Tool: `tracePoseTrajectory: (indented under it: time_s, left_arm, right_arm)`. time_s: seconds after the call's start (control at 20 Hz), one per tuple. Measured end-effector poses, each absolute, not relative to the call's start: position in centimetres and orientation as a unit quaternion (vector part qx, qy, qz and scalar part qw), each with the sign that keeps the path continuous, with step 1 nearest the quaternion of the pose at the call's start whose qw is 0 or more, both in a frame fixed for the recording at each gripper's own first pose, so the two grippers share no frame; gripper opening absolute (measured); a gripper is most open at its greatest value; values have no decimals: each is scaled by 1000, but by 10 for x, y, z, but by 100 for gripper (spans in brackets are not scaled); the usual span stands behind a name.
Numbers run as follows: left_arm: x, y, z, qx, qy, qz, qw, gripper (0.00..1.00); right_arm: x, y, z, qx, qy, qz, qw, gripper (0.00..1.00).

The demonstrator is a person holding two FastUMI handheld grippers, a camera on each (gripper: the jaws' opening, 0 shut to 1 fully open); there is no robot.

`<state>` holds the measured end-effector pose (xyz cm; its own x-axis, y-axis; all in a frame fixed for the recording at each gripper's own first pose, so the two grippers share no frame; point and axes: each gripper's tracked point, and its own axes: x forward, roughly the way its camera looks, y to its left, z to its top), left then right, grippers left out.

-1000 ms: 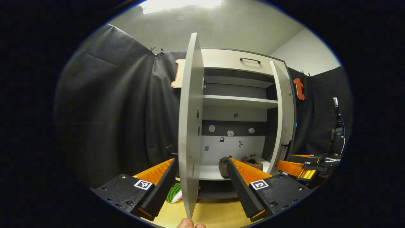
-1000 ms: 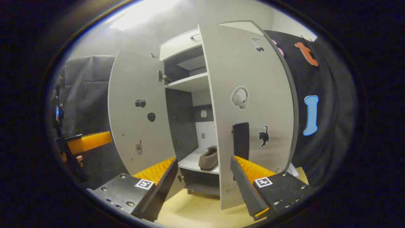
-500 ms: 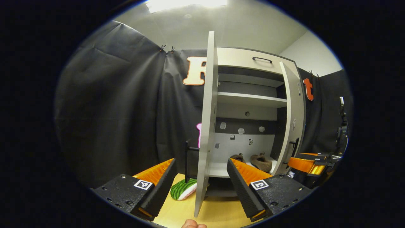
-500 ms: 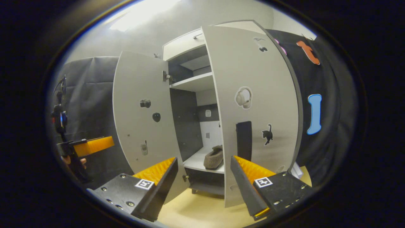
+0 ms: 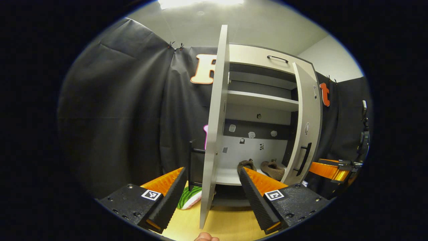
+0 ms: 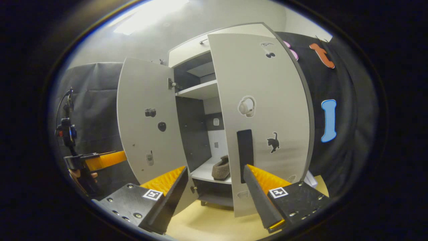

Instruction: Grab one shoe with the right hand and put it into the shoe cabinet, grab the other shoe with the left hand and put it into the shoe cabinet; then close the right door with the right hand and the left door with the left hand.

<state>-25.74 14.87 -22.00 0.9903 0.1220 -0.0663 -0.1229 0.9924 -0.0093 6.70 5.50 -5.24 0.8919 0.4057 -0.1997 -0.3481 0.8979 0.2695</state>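
The grey shoe cabinet stands with both doors ajar. Two brown shoes sit side by side on its bottom shelf; one shoe shows through the gap in the right gripper view. My left gripper is open, and the left door stands edge-on between its fingers, farther off. My right gripper is open in front of the right door, just below its black handle. Farther off, the right gripper sits by the right door, and the left gripper is beside the left door.
A green striped soft thing lies on the wooden floor behind the left door. A drawer with a black handle tops the cabinet, above a shelf. A stand with equipment is at the left.
The left gripper view has shifted left, so the left door's outer handle and the striped thing now show. The right door has swung slightly toward shut. Both grippers stay open.
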Motion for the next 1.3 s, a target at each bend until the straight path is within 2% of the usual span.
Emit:
tracePoseTrajectory:
  time_s: [0.05, 0.15, 0.35, 0.75, 0.8, 0.95, 1.0, 1.3]
  left_arm:
    - [-254, 149, -221, -3, 34, 61, 998, 99]
    - [-249, 151, -221, -1, 35, 61, 998, 96]
    - [-243, 155, -223, -4, 33, 63, 997, 100]
    - [-232, 158, -229, -9, 39, 64, 997, 100]
    - [-230, 157, -229, -10, 40, 62, 997, 96]
    - [-225, 156, -232, -8, 43, 60, 997, 99]
    - [-225, 155, -232, -7, 44, 59, 997, 97]
    - [-218, 150, -232, -8, 43, 53, 998, 97]
  right_arm:
    - [67, 54, -52, 114, 126, 193, 966, 99]
    - [69, 49, -52, 113, 124, 188, 968, 99]
    - [72, 42, -52, 120, 122, 182, 968, 99]
    - [79, 36, -56, 127, 122, 176, 969, 99]
    - [79, 35, -57, 129, 123, 175, 968, 99]
    - [82, 32, -58, 134, 122, 171, 968, 99]
    - [82, 31, -58, 136, 121, 170, 968, 99]
    - [87, 24, -62, 140, 121, 163, 969, 99]
